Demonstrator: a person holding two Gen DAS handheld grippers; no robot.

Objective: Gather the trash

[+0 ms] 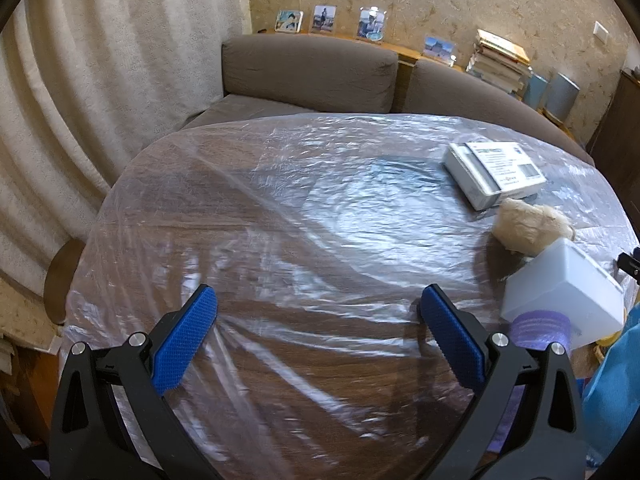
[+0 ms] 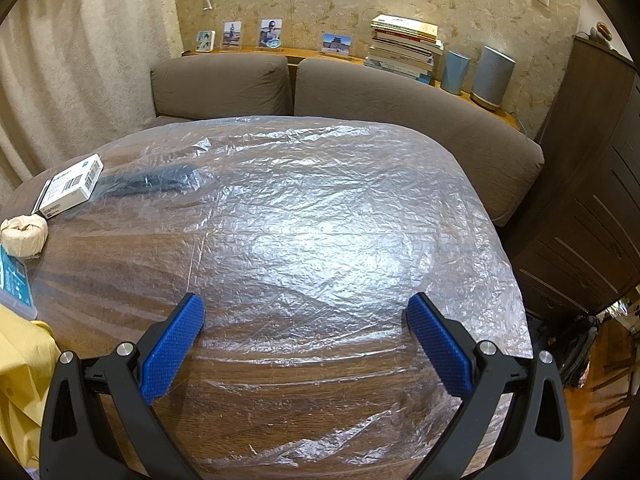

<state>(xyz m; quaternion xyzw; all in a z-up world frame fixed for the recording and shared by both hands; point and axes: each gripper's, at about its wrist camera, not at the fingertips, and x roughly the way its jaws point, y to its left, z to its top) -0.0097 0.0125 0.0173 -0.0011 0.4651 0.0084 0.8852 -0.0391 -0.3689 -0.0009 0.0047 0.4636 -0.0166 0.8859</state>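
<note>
Both grippers — left (image 1: 318, 312), right (image 2: 304, 320) — spread and empty above the table (image 2: 320, 380); approach the wad (image 1: 528, 226) (likely trash) squarely, pinching mid-body.

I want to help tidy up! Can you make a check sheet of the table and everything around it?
Surface: wooden table under crinkly clear plastic sheet.
Job's things: beige crumpled wad; white cardboard box.
Clutter: white plastic box; purple cap; dark flat thing under the sheet.
Tongs: left tongs open, empty; right tongs open, empty.
Cables: nothing seen.
Surroundings: brown sofa, book stack, photo frames, curtain.
</note>
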